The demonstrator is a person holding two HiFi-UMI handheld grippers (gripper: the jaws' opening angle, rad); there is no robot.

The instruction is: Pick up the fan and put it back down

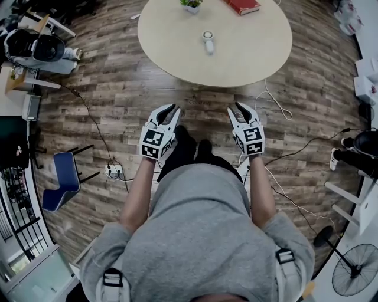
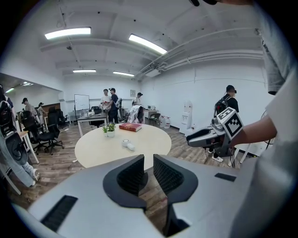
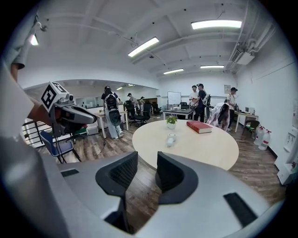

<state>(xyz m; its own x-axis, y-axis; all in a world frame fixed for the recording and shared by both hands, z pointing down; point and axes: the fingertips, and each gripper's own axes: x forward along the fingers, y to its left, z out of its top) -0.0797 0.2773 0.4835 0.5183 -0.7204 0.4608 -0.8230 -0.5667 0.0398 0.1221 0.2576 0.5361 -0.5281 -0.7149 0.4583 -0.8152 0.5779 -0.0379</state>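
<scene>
1. The left gripper (image 1: 169, 111) has its jaws a narrow slit apart, with only bare floor showing between them. The right gripper (image 1: 241, 110) has its jaws a little wider apart and is also empty.
2. Both grippers are held side by side over the wooden floor (image 1: 118, 88), short of the round table (image 1: 260, 53), pointing toward 12 o'clock.
3. A small white handheld fan (image 1: 208, 42), which I take to be the task's fan, lies on the table near its middle, at 12 o'clock from the gap between the two grippers and well apart from both.
4. Its long axis runs 12 to 6, round head away and handle toward the person.
5. It sits almost centred; the right gripper looks marginally nearer, so either could reach it by moving straight ahead.
6. A potted plant (image 1: 191, 5) and a red book (image 1: 242, 6) lie beyond it, clear of the approach.
</scene>
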